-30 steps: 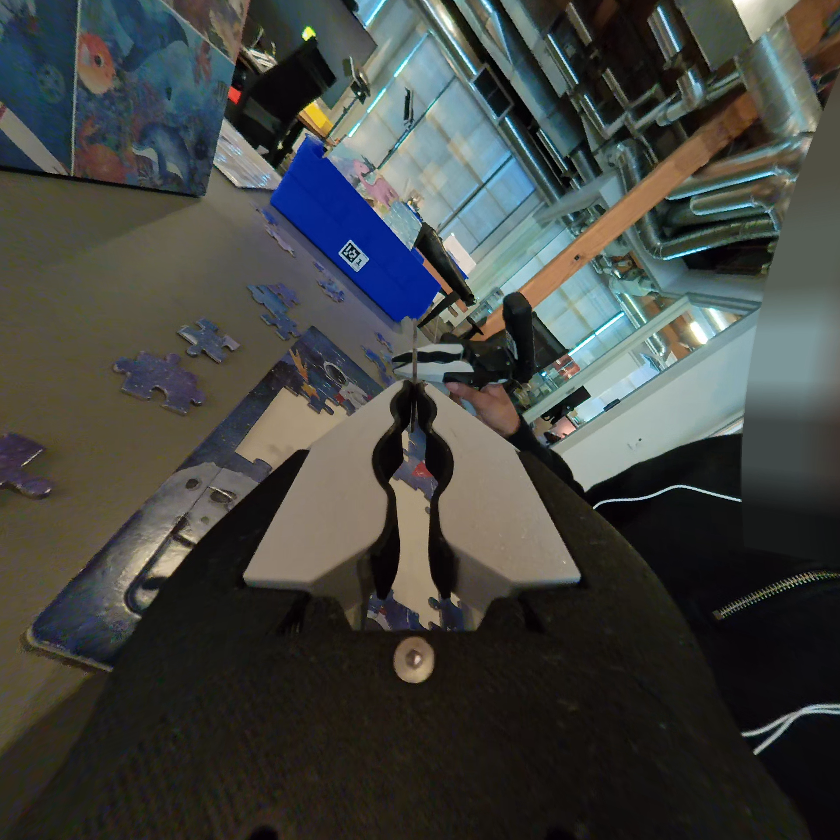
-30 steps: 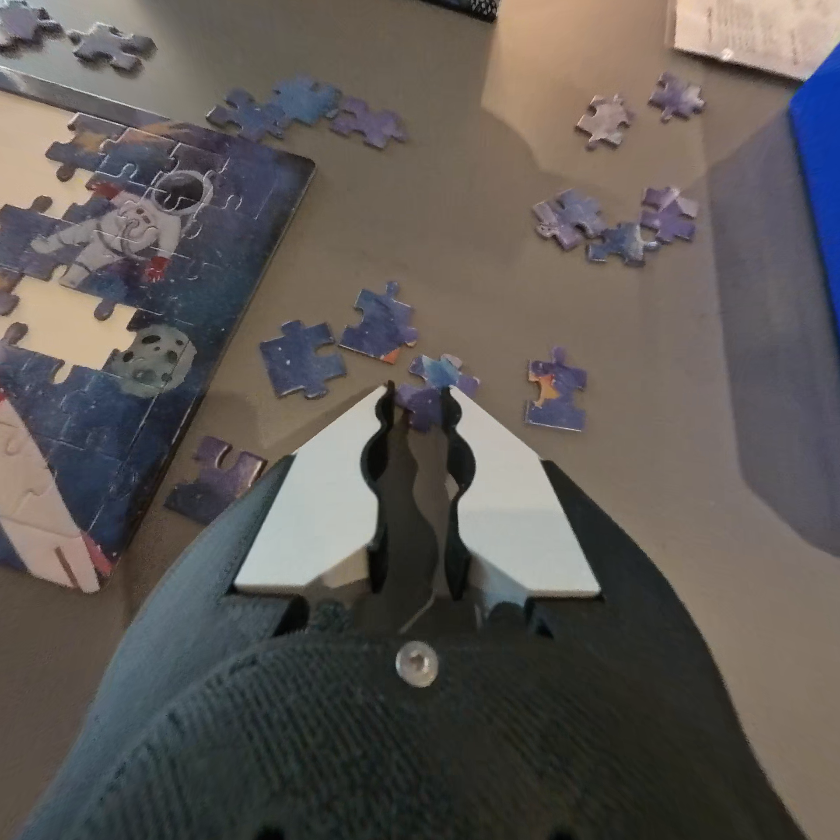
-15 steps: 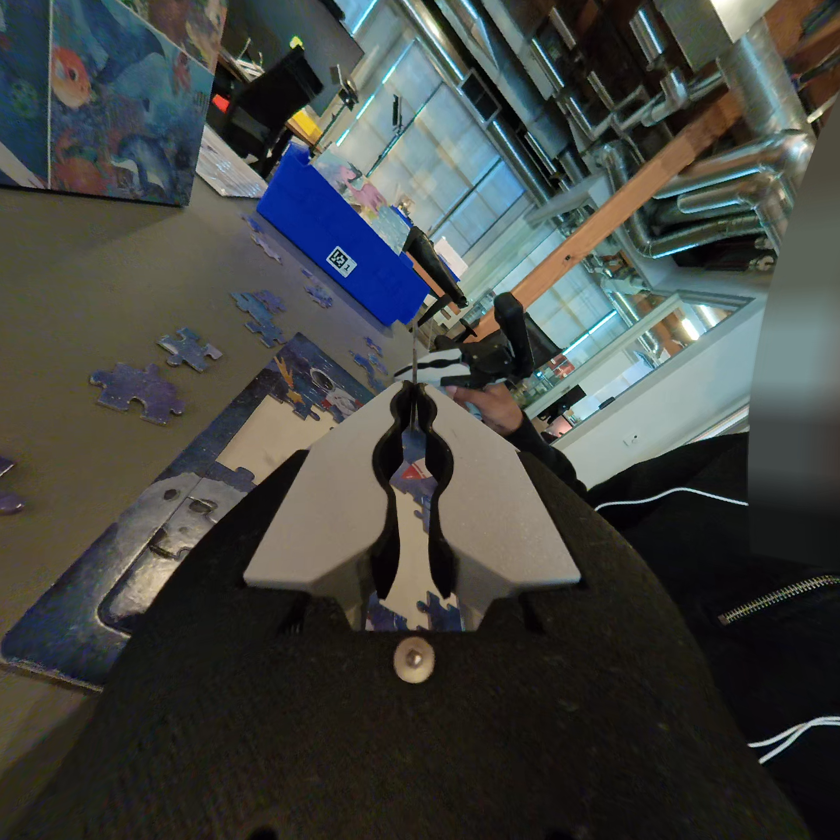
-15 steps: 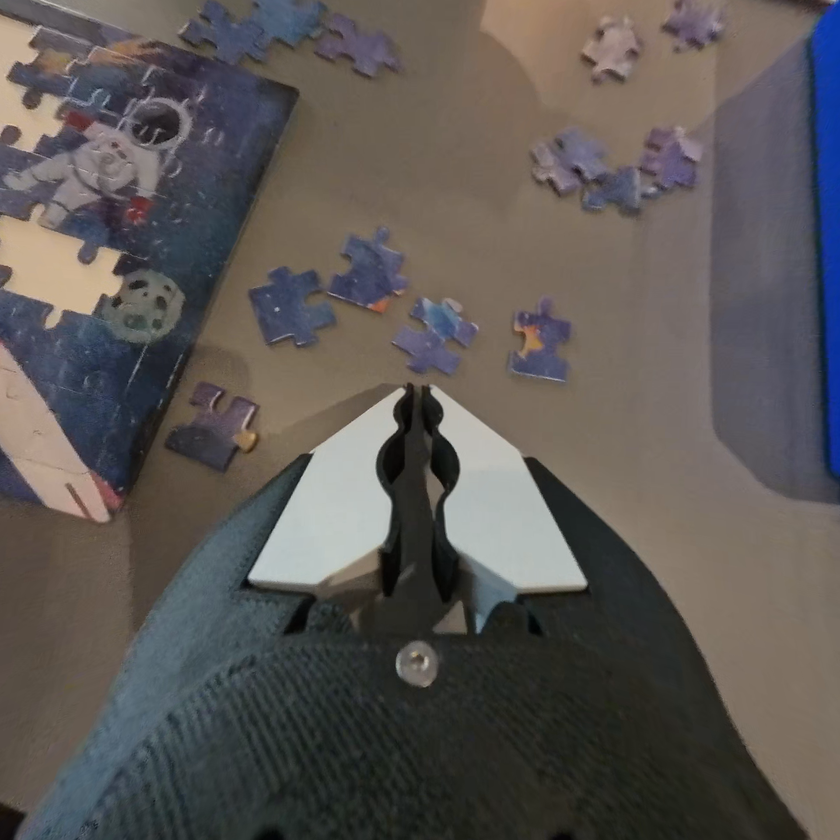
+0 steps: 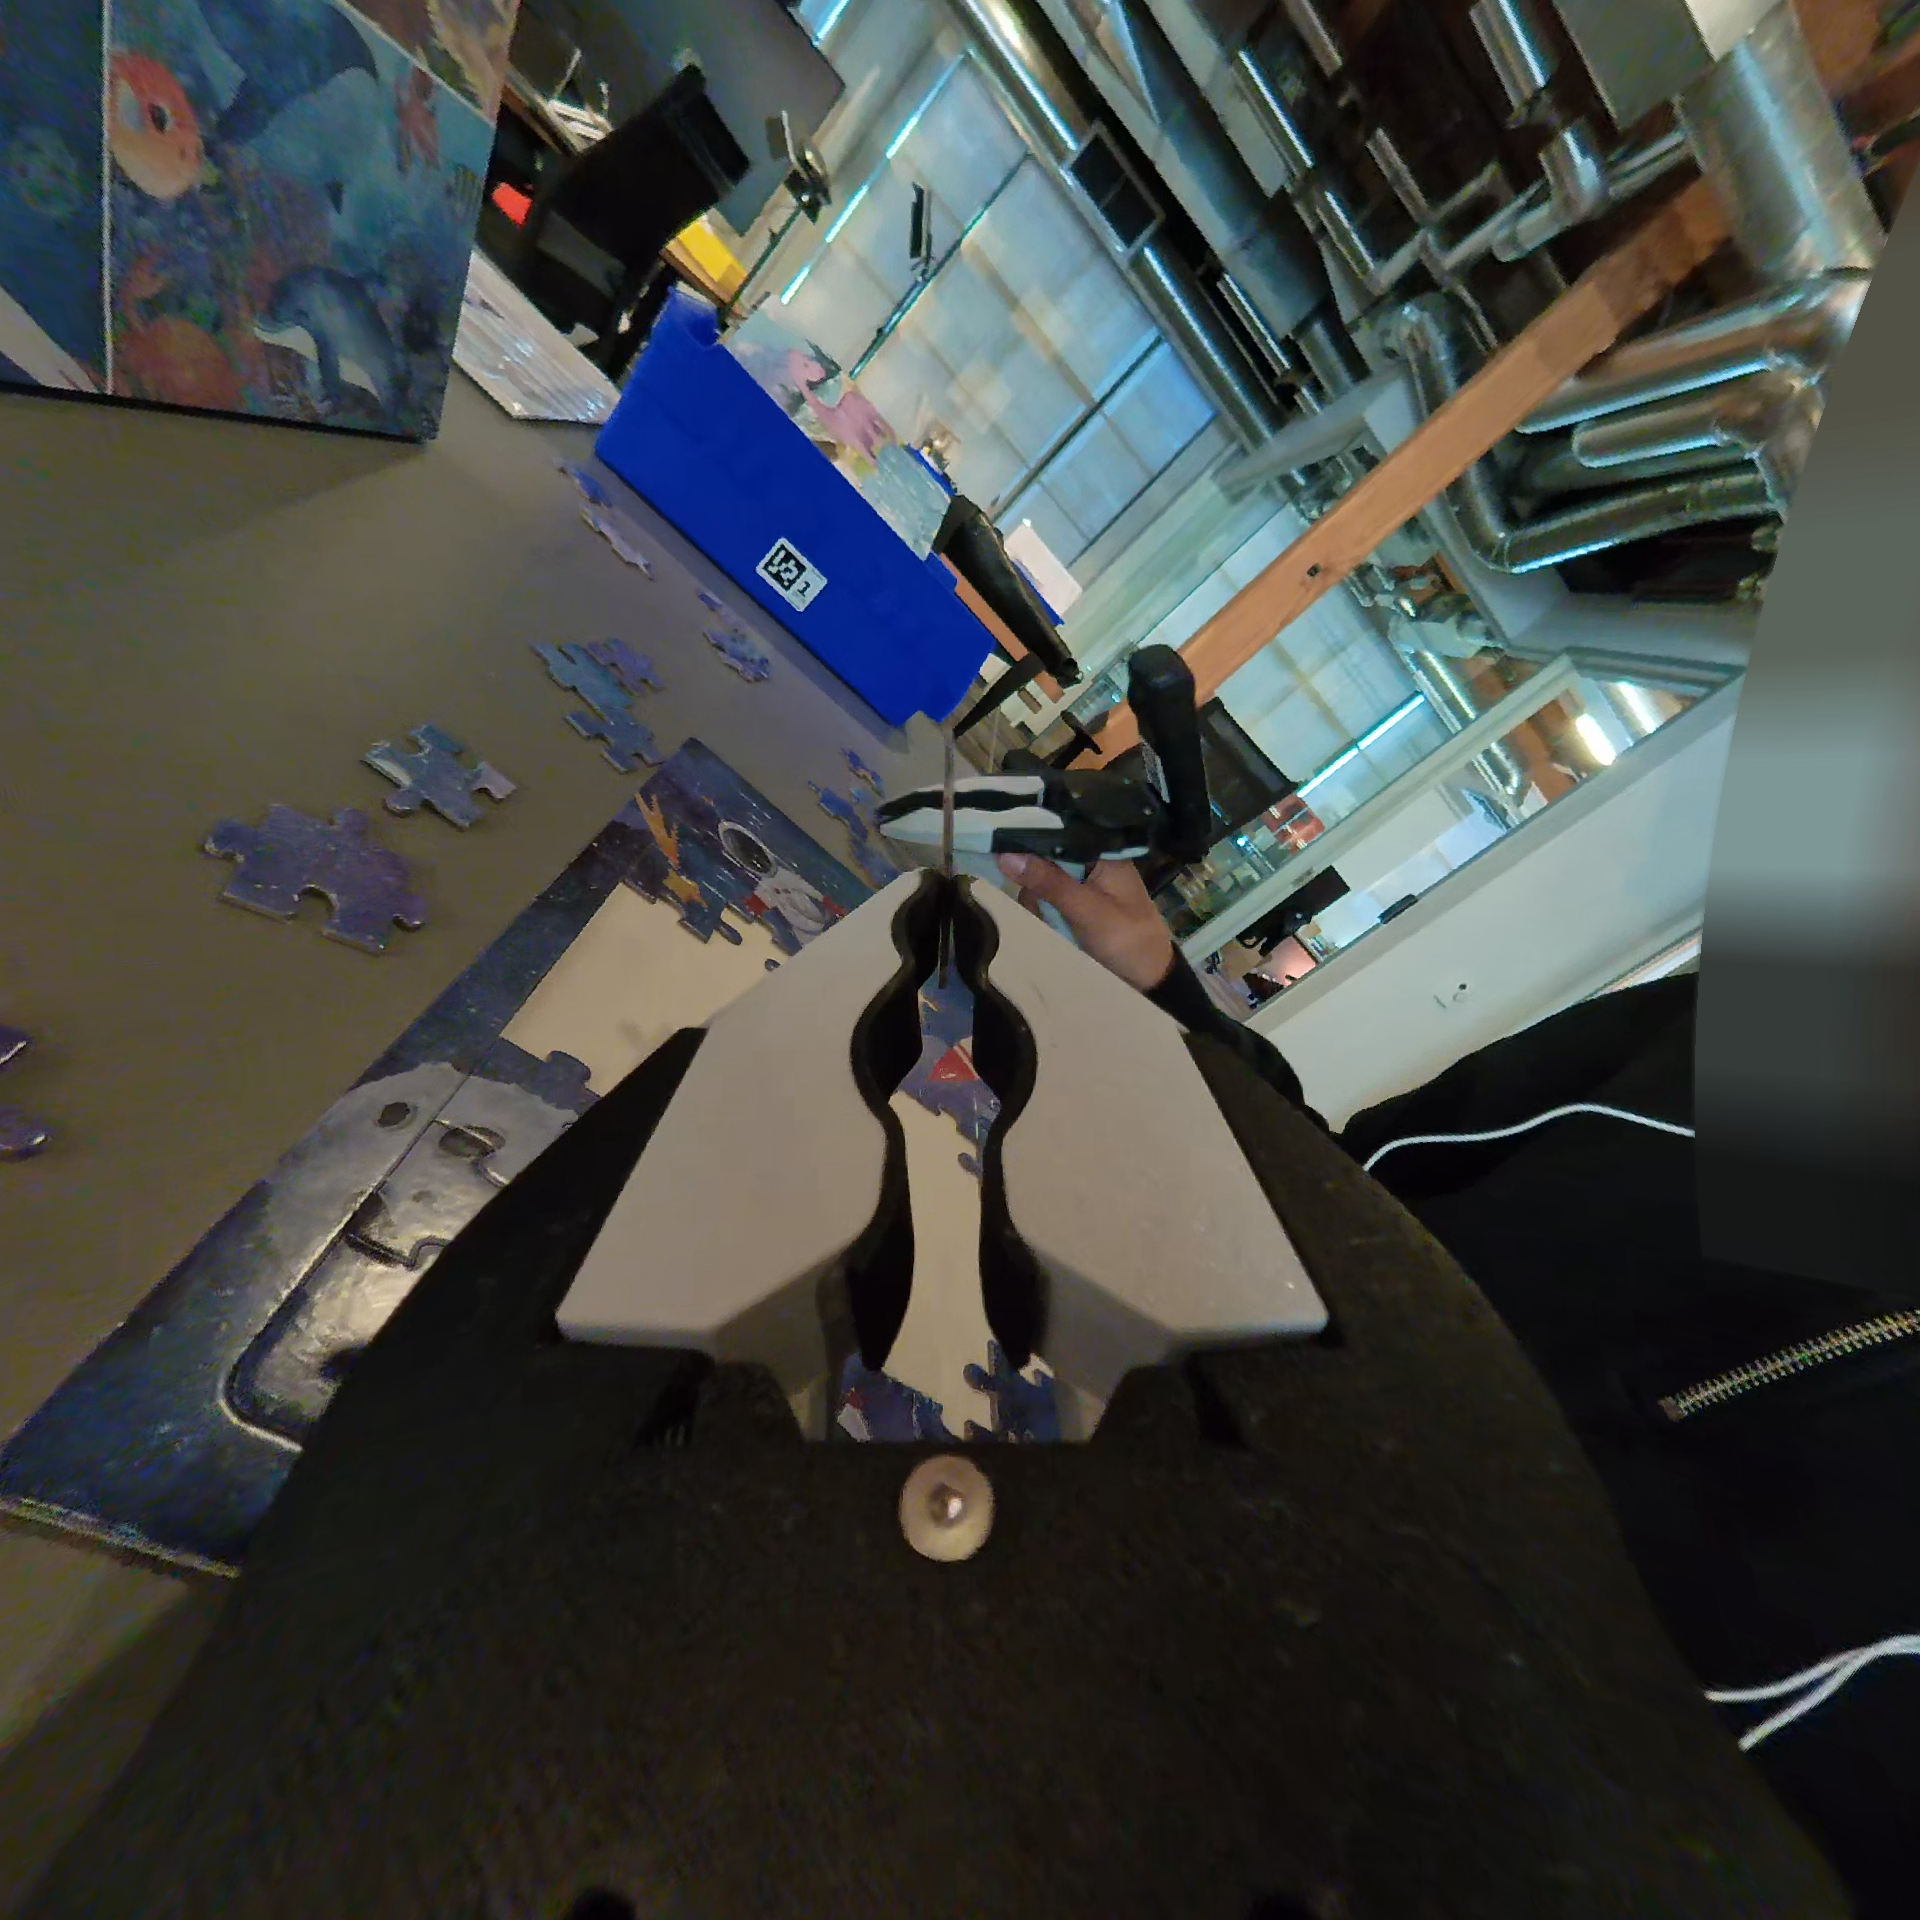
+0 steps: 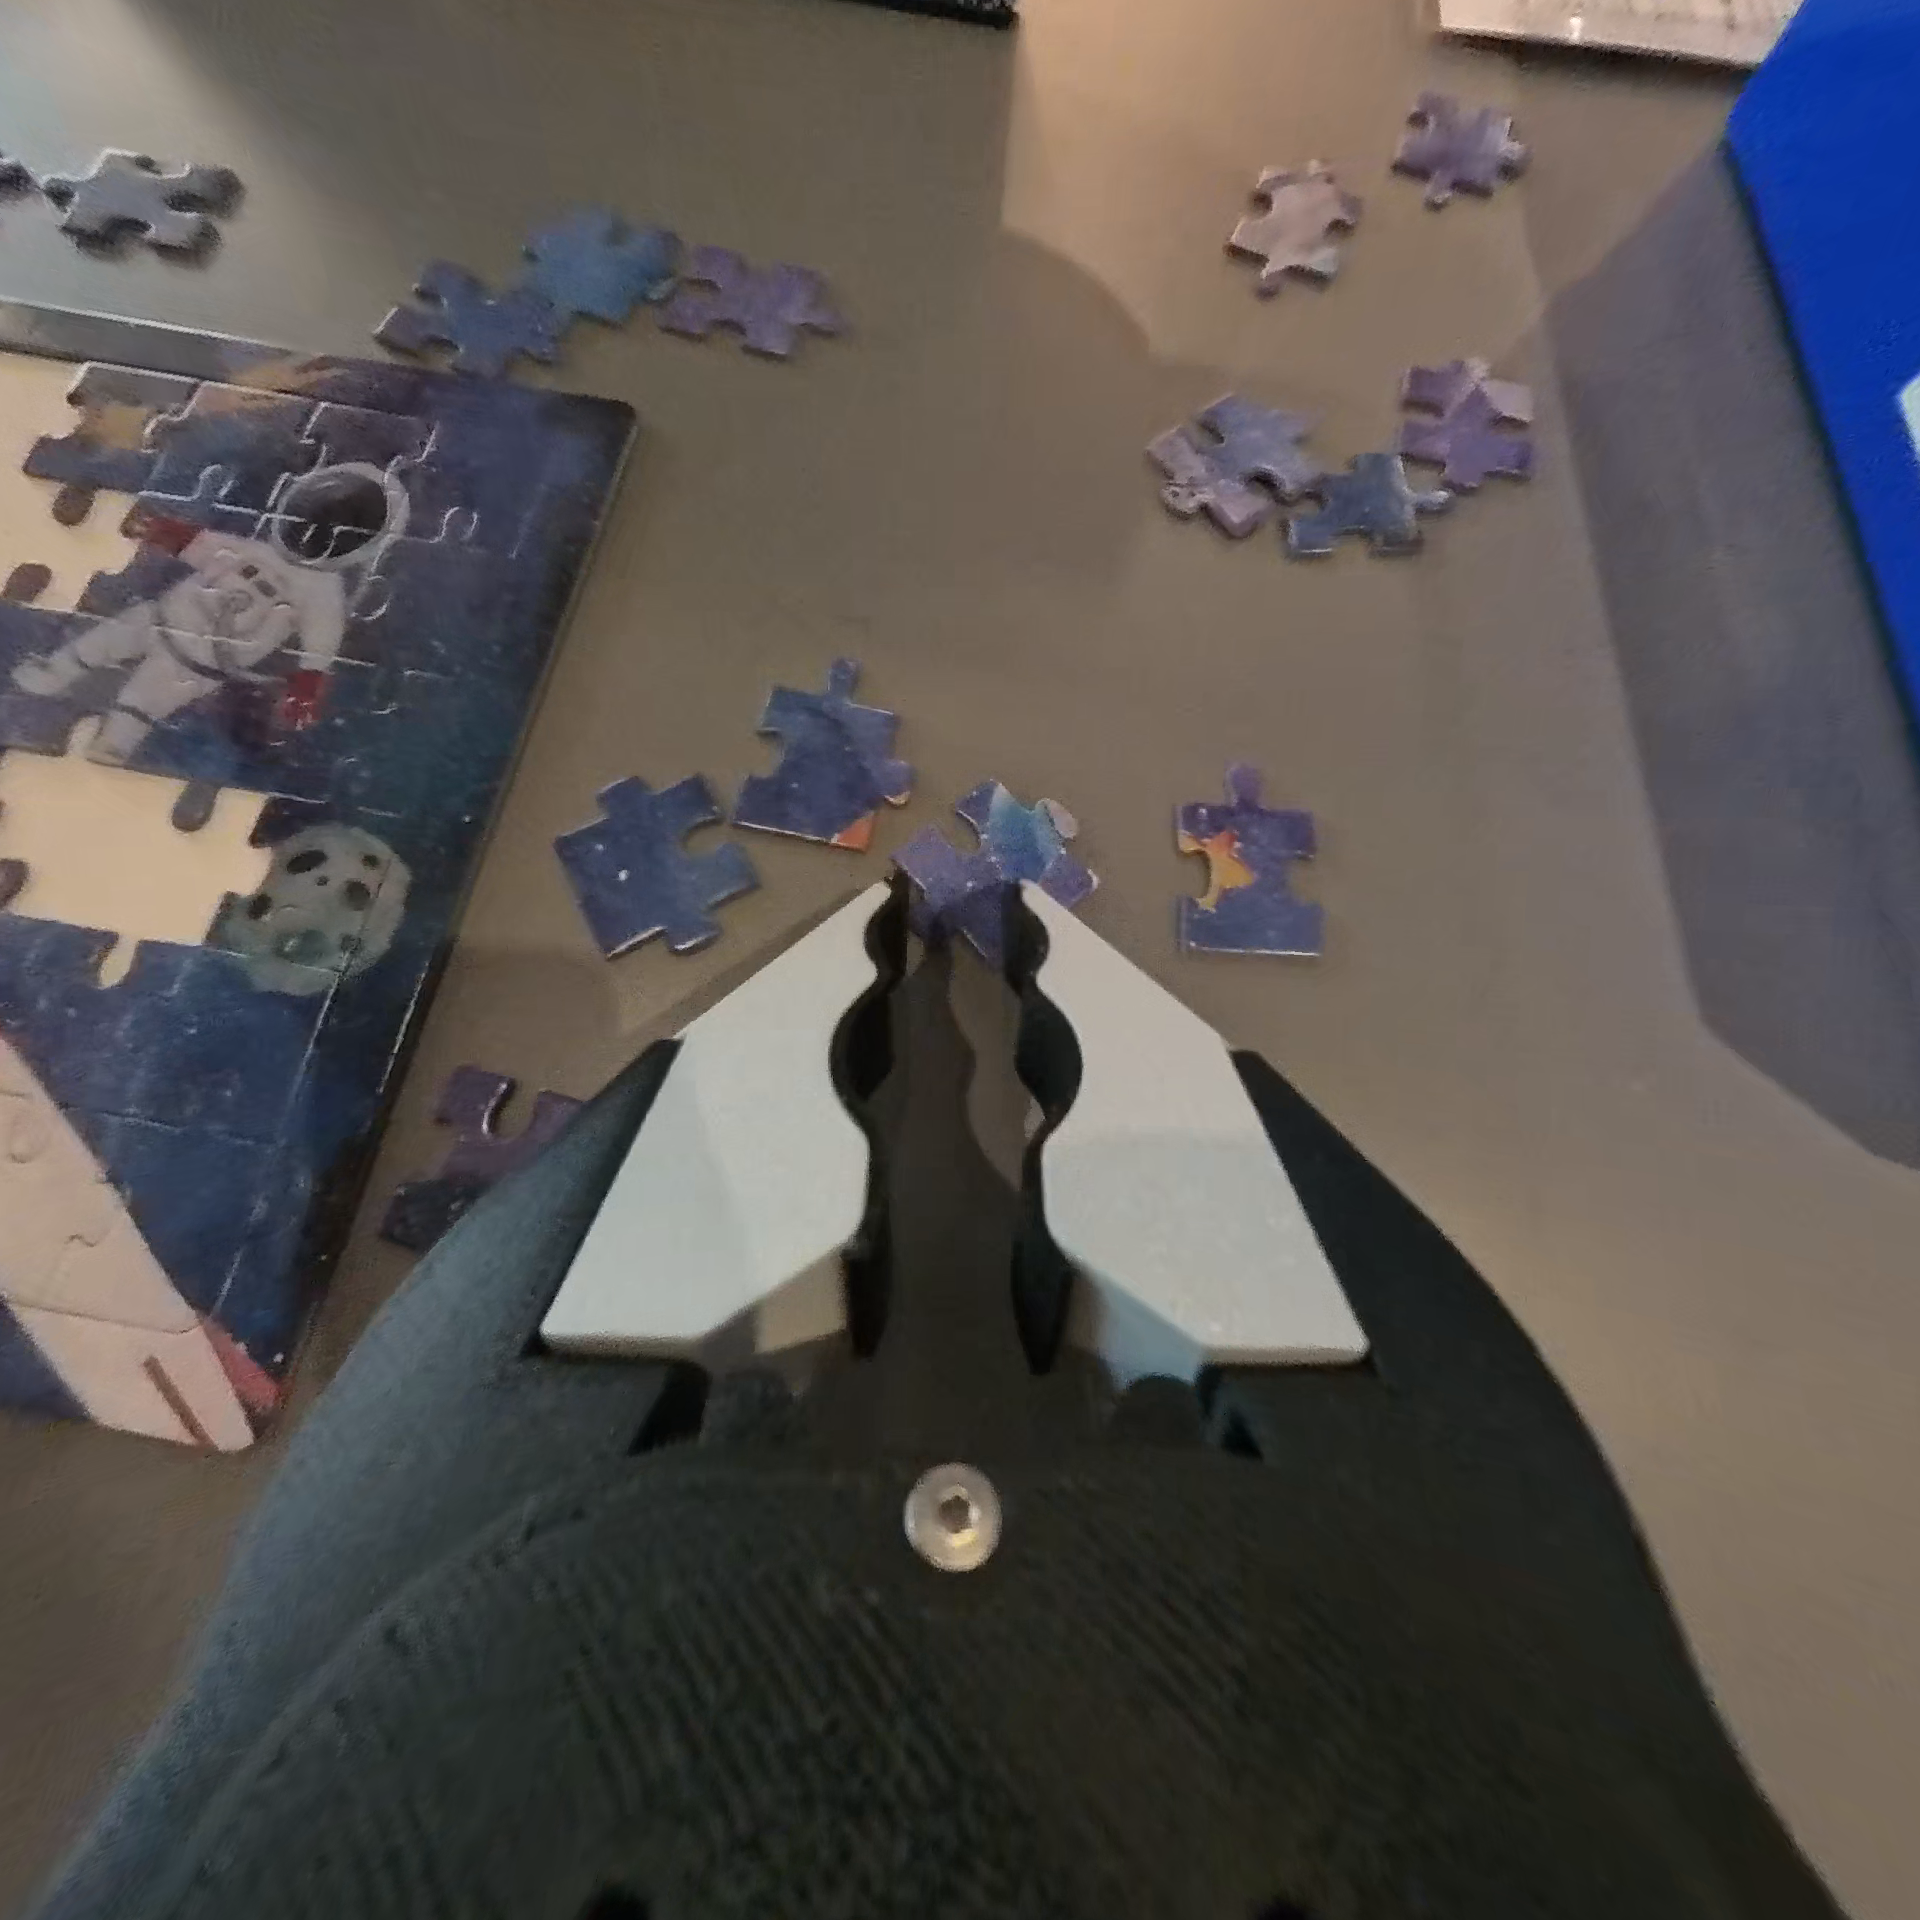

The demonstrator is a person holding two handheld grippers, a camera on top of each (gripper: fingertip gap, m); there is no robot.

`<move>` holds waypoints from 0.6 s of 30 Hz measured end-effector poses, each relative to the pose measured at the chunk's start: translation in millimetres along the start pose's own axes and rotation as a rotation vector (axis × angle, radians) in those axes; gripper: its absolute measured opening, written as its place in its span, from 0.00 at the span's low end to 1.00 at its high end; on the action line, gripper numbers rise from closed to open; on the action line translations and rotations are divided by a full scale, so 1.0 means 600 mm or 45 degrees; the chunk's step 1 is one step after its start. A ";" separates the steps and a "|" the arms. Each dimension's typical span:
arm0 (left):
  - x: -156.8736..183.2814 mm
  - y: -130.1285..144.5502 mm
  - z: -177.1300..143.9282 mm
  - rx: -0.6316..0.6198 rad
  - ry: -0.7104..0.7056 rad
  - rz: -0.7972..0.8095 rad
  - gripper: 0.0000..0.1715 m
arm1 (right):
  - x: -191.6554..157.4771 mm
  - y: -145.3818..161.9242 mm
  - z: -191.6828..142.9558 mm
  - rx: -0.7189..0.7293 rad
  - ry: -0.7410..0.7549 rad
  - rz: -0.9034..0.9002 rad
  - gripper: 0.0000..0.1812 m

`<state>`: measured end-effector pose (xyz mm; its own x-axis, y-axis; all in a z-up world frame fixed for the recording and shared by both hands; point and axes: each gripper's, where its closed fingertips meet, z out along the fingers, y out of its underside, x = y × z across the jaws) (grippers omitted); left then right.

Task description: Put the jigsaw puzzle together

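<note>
The jigsaw board (image 6: 208, 987) lies at the left, partly filled, with an astronaut picture and bare gaps. It also shows in the left wrist view (image 5: 312, 1299). My left gripper (image 5: 945, 883) is shut on a puzzle piece (image 5: 948, 769) that is seen edge-on and held above the board. My right gripper (image 6: 961, 888) is slightly open and low over the table. Its tips stand on either side of a purple puzzle piece (image 6: 997, 842) that lies flat right of the board. The right gripper also shows in the left wrist view (image 5: 966, 821), beyond the held piece.
Loose pieces lie around the purple one: a dark blue one (image 6: 655, 862), another (image 6: 821, 769) and one with an orange mark (image 6: 1247, 862). A cluster (image 6: 1340, 468) lies farther back. A blue bin (image 5: 790, 540) stands at the right, a fish-picture box (image 5: 260, 208) at the far left. My right fingertips sit around 30 centimetres from my left ones.
Half a second ago my right gripper was shut and drawn back from the pieces. It has now moved forward and opened around the purple piece. My left gripper still holds its piece.
</note>
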<state>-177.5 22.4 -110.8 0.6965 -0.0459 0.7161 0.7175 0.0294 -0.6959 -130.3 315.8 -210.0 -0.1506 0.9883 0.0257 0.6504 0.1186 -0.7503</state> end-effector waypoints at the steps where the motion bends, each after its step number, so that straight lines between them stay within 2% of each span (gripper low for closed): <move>1: 0.000 0.001 0.001 -0.004 0.000 0.002 0.00 | 0.000 0.000 0.000 0.001 0.003 -0.011 0.09; 9: 0.005 -0.001 0.000 0.001 0.007 0.011 0.00 | -0.017 0.020 -0.023 -0.042 -0.106 -0.040 0.09; 11: 0.007 -0.002 0.000 0.003 0.012 0.010 0.00 | -0.022 0.033 -0.039 -0.069 -0.154 -0.029 0.07; 13: 0.009 -0.001 0.001 0.002 0.020 0.009 0.00 | -0.027 0.043 -0.057 -0.067 -0.205 -0.006 0.00; 15: 0.010 0.001 0.003 -0.008 0.020 0.012 0.00 | -0.028 0.052 -0.073 -0.071 -0.237 0.025 0.00; 18: 0.007 0.004 0.005 -0.017 0.013 0.010 0.00 | -0.005 0.081 -0.092 -0.178 -0.158 0.002 0.01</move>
<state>-172.8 25.1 -109.4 0.7016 -0.0558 0.7104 0.7120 0.0165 -0.7020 -57.2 324.1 -210.4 -0.2342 0.9701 -0.0637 0.7467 0.1375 -0.6508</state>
